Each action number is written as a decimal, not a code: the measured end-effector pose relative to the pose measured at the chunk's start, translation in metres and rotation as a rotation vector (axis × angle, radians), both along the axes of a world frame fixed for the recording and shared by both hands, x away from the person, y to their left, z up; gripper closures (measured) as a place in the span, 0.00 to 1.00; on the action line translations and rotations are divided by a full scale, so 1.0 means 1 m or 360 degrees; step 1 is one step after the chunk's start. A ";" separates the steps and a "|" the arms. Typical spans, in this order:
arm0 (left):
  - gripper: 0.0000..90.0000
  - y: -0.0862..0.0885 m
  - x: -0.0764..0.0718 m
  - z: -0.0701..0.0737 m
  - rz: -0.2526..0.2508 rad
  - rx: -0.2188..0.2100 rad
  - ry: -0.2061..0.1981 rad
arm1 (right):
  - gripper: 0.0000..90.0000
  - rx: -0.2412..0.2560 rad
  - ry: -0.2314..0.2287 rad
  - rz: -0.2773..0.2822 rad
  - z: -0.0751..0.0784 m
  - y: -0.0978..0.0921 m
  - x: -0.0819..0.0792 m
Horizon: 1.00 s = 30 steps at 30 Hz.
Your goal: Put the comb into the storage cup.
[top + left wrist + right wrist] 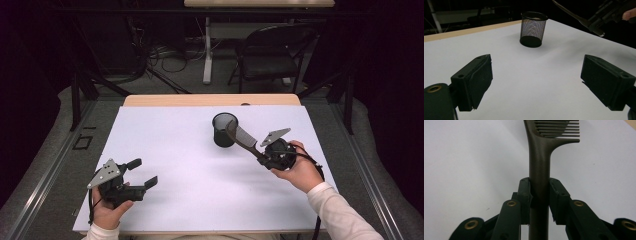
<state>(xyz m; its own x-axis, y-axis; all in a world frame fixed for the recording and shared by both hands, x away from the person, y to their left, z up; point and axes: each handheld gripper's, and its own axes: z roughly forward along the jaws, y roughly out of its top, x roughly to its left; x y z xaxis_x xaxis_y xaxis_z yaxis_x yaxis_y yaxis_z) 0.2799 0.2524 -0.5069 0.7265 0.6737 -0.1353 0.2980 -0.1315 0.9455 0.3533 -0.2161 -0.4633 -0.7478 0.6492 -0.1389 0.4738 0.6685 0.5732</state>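
Note:
A black mesh cup [224,129] [533,29] stands upright on the white table [190,165], right of centre and towards the back. My right gripper [263,158] [539,195] is shut on the handle of a dark comb [241,137] [541,160]. The comb slants up and to the left, and its toothed end is next to the cup's rim. Part of the comb [571,13] also crosses the top of the left gripper view. My left gripper [142,173] [536,82] rests low at the front left, open, with nothing between its jaws.
A black folding chair [272,55] and a white table leg [207,50] stand on the floor beyond the table's far wooden edge [210,100]. Cables lie on the floor there. Dark metal frame bars [75,95] flank the table.

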 end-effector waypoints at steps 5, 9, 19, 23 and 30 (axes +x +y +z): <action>0.12 0.000 0.000 0.000 0.0001 -0.0001 -0.0001 | 0.81 0.0042 -0.0046 0.0029 0.004 0.007 -0.003; 0.12 0.000 0.000 0.000 0.0001 0.0001 -0.0003 | 0.81 0.0079 -0.0078 0.0038 0.005 0.012 -0.003; 0.12 0.000 0.000 0.000 -0.0001 -0.0001 -0.0003 | 0.81 0.0125 -0.0138 0.0071 0.006 0.024 -0.004; 0.12 0.000 0.000 0.000 0.0002 0.0001 0.0001 | 0.81 0.0147 -0.0167 0.0077 0.009 0.026 -0.006; 0.12 0.000 0.000 0.000 -0.0005 0.0000 0.0007 | 0.81 0.0175 -0.0218 0.0080 0.011 0.029 -0.007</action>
<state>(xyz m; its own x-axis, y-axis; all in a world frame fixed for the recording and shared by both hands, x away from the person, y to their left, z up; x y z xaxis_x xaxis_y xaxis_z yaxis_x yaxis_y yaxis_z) 0.2801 0.2522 -0.5071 0.7280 0.6714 -0.1386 0.3018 -0.1324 0.9441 0.3460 -0.1867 -0.4526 -0.7587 0.6282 -0.1721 0.3538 0.6193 0.7010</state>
